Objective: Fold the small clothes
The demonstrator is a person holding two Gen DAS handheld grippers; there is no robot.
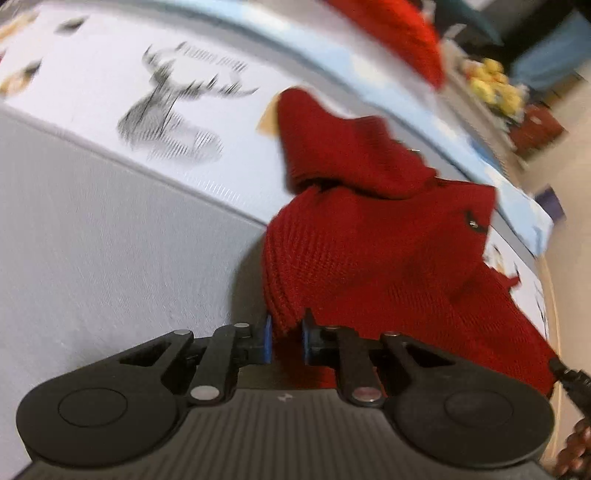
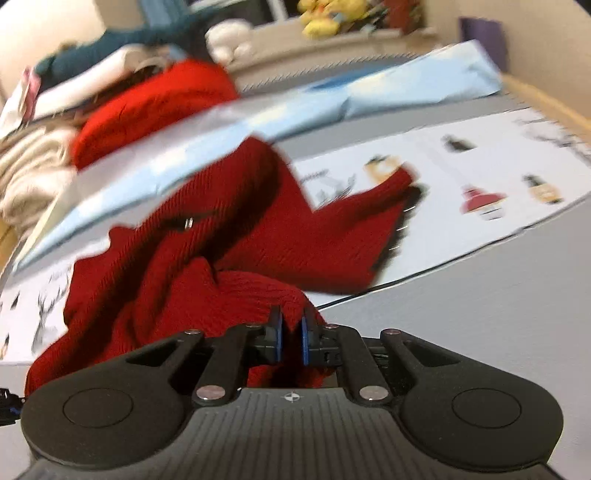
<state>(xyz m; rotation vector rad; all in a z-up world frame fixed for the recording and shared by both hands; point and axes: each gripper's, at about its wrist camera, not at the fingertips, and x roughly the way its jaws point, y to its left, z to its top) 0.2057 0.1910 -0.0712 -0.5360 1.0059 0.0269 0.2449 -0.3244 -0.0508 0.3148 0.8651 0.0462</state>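
Note:
A dark red knitted sweater (image 1: 388,251) hangs in folds above the white printed mat (image 1: 110,92) and grey table. My left gripper (image 1: 287,332) is shut on its ribbed edge, with the fabric pinched between the blue pads. In the right wrist view the same sweater (image 2: 221,236) is bunched, one sleeve (image 2: 388,188) stretched to the right. My right gripper (image 2: 291,332) is shut on another part of its edge. The tip of the right gripper shows at the left view's right edge (image 1: 569,380). Both views are blurred by motion.
A light blue cloth (image 2: 332,99) lies behind the mat. A bright red garment (image 2: 147,107) and a pile of beige and white clothes (image 2: 29,166) sit at the back. Yellow plush toys (image 2: 332,14) stand on a shelf beyond. Bare grey table (image 2: 480,302) lies near me.

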